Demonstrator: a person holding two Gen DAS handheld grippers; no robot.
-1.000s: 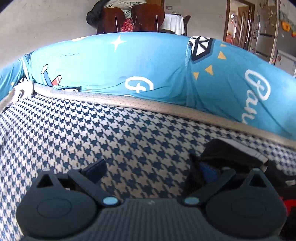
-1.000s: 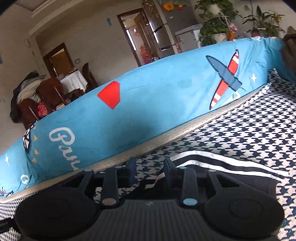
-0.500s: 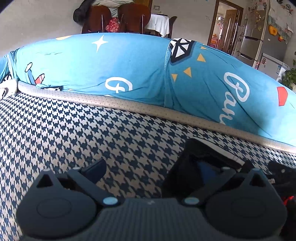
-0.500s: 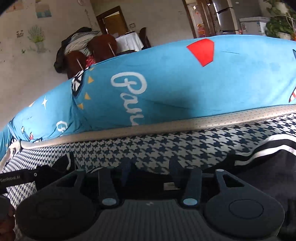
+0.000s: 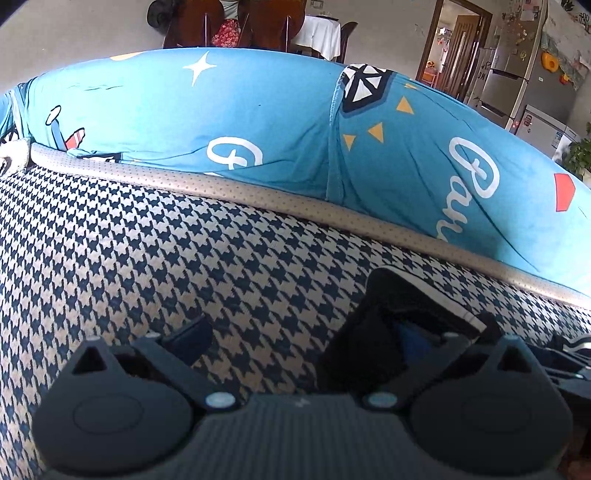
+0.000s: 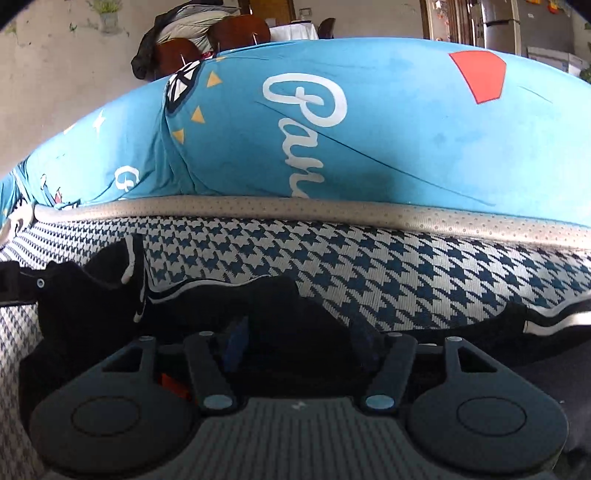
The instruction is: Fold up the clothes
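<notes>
A black garment with white stripe trim point(image 6: 280, 299) lies crumpled on the houndstooth seat cover point(image 6: 388, 280). My right gripper point(image 6: 301, 341) sits low over it. Its jaws are opening, and the black cloth lies under and between the fingers point(image 6: 236, 343) without the pads pressing on it. In the left wrist view, my left gripper point(image 5: 303, 336) stands wide open over the houndstooth cover point(image 5: 184, 266). A raised fold of the black garment point(image 5: 380, 314) drapes over its right finger. Its left finger point(image 5: 192, 332) is bare.
A big blue printed cushion point(image 5: 258, 122) runs along the back of the seat, behind a grey piped edge point(image 5: 258, 192). Behind it are wooden chairs point(image 5: 266, 22), a doorway and a fridge point(image 5: 517, 74). Houndstooth cover stretches off to the left.
My right gripper has swung left along the seat, rolled level and spread its jaws, with the black garment now under it. The left gripper has barely moved.
</notes>
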